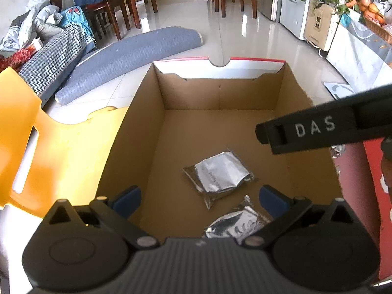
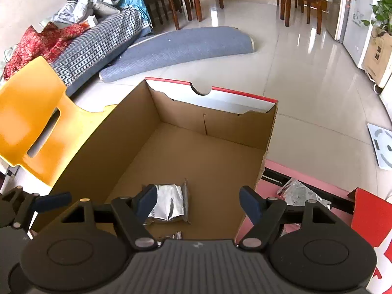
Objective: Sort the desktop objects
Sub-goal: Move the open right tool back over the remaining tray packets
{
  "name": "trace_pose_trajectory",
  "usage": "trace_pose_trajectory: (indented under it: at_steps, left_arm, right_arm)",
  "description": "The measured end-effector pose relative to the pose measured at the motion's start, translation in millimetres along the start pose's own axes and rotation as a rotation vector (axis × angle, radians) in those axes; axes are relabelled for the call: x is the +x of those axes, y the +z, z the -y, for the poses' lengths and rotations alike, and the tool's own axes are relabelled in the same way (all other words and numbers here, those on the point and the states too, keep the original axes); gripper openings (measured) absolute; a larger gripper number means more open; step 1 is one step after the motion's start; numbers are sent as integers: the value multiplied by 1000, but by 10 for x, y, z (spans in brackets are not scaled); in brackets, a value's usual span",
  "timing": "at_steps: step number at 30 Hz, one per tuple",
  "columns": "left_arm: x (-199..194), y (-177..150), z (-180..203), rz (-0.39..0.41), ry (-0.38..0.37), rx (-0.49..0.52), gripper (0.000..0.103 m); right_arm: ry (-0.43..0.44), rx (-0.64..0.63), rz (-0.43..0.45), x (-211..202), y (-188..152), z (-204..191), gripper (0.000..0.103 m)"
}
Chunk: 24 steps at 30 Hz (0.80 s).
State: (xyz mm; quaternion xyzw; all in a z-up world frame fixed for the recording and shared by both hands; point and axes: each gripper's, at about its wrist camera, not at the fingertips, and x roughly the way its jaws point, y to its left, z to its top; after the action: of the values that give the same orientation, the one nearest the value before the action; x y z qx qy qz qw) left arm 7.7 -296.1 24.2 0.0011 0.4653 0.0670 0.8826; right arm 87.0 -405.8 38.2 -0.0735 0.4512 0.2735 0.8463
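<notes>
In the left wrist view, the left gripper [image 1: 199, 197] hangs spread and empty over the cardboard box [image 1: 144, 132], where two foil pouches [image 1: 220, 174] lie at lower centre. In the right wrist view, the right gripper [image 2: 198, 204] gapes empty above the box's right wall; judging by this, the next move calls for reaching the foil pouch [image 2: 297, 192] on the pink tabletop [image 2: 325, 186] at right.

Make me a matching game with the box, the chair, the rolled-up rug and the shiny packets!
Things:
1. cardboard box
2. chair
3. rolled-up rug
4. two shiny packets

Clues:
A. yellow, just left of the box
B. lying on the floor beyond the box
C. open, with brown walls
D. resting on the box's bottom

Pairs: 1-C, 2-A, 3-B, 4-D
</notes>
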Motion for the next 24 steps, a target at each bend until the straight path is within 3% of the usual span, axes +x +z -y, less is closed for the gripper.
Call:
trace_pose_trajectory:
  at_steps: [8,24]
  left_arm:
    - [-58,27,115,28,-14,6,103]
    - [-74,53,300,41,-27,14,103]
  right_arm:
    - [-49,15,45,-150,-25,122,74]
    - [-109,55,17,-210,-111,347,74]
